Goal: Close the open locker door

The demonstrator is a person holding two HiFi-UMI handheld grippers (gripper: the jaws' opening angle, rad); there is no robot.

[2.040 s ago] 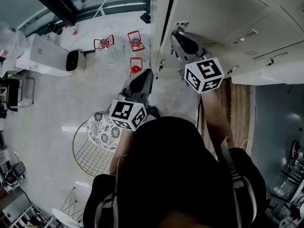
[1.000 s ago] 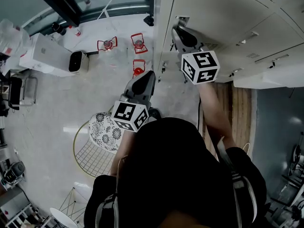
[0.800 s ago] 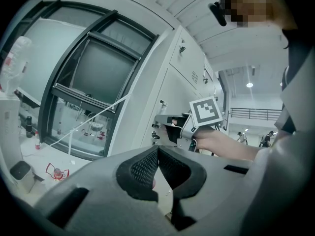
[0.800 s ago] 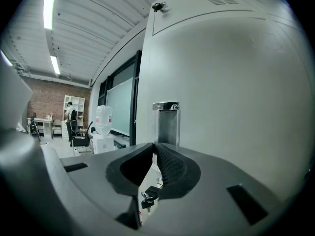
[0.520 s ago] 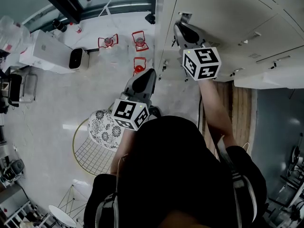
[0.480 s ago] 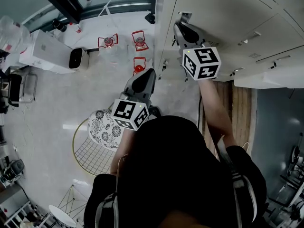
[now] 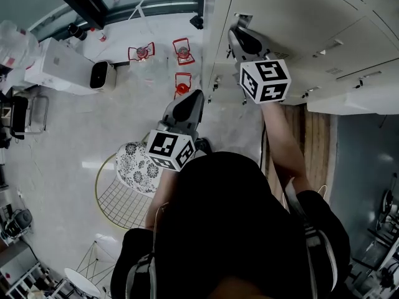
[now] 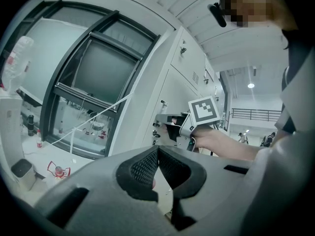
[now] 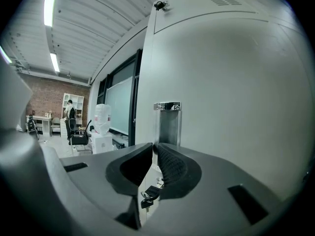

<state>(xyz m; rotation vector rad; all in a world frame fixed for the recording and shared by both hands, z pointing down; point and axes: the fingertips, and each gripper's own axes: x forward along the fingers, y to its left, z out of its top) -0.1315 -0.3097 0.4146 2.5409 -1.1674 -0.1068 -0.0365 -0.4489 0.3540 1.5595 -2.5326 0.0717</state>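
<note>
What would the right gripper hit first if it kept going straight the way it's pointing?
Probably the locker door, around its metal latch plate, just beyond the tips of the right gripper; how near is unclear.

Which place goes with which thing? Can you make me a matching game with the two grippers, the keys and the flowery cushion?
Things:
1 left gripper
2 right gripper
3 keys
4 flowery cushion

Places:
A on the wire chair
B up against the locker door
C out over the floor
D dangling low on the lockers

Pairs: 1-C, 2-B, 3-D, 4-A
</note>
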